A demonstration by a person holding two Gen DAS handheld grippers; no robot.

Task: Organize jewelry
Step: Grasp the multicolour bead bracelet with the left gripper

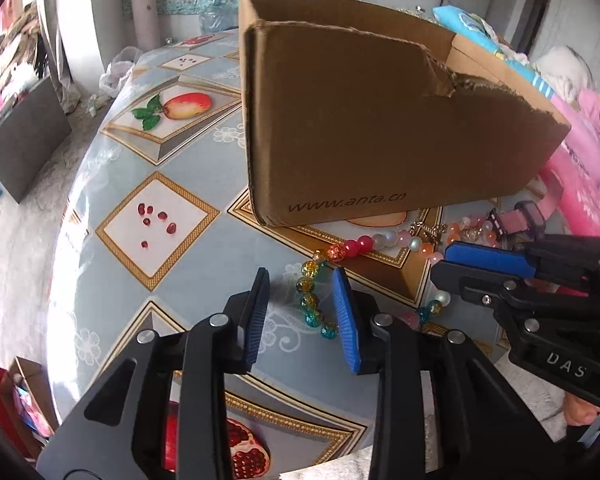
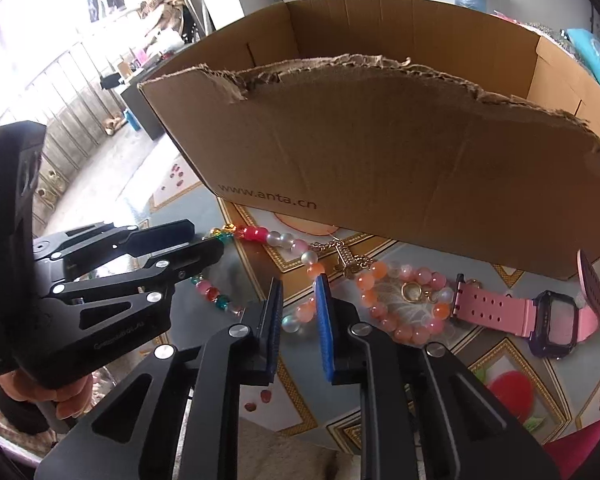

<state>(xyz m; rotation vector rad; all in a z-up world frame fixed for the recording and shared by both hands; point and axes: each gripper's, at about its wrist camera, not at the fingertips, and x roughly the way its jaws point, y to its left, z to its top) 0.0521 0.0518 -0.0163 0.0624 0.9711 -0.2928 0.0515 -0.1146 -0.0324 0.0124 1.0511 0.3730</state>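
A large multicoloured bead necklace (image 1: 312, 300) lies on the table in front of a torn cardboard box (image 1: 360, 128); it also shows in the right wrist view (image 2: 276, 238). My left gripper (image 1: 302, 280) is open, its jaws either side of the yellow and teal beads. My right gripper (image 2: 299, 288) is open just above pink and white beads of the necklace. A peach bead bracelet (image 2: 404, 332), a gold ring (image 2: 411, 291), a gold chain (image 2: 350, 260) and a pink watch (image 2: 540, 320) lie to the right. The box (image 2: 380, 152) stands open behind them.
The table (image 1: 160, 216) has a blue cloth with fruit pictures. Its left edge drops to the floor. Pink and blue bedding (image 1: 580, 152) lies right of the box. The right gripper (image 1: 484, 258) reaches in at the left wrist view's right side.
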